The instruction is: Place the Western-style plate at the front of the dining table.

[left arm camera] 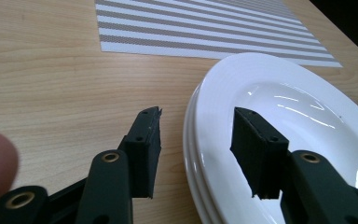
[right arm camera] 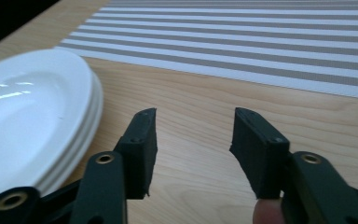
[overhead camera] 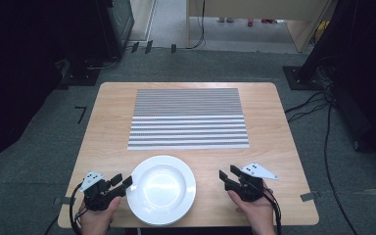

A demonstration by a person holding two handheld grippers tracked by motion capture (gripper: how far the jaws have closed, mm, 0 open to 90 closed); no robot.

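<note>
I am bracketing the near rim of the stack of round white ceramic plates (left arm camera: 279, 126) with my left gripper (left arm camera: 198, 140), jaws half open, gripping nothing. Right gripper (right arm camera: 193, 140), half open and empty, is waiting right of the stack. I am meaning to seat the pads squarely before pinching only the top plate.

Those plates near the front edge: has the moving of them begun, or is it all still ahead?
Nothing looks done yet: the placemat lies bare and the white plates sit stacked. In hand: the left gripper straddles the stack's rim, one jaw over the top plate, one outside, pads not pressing. The right gripper hangs open over bare table, beside the stack. Gripping, lifting and placing a plate remain, probably on the placemat.
</note>
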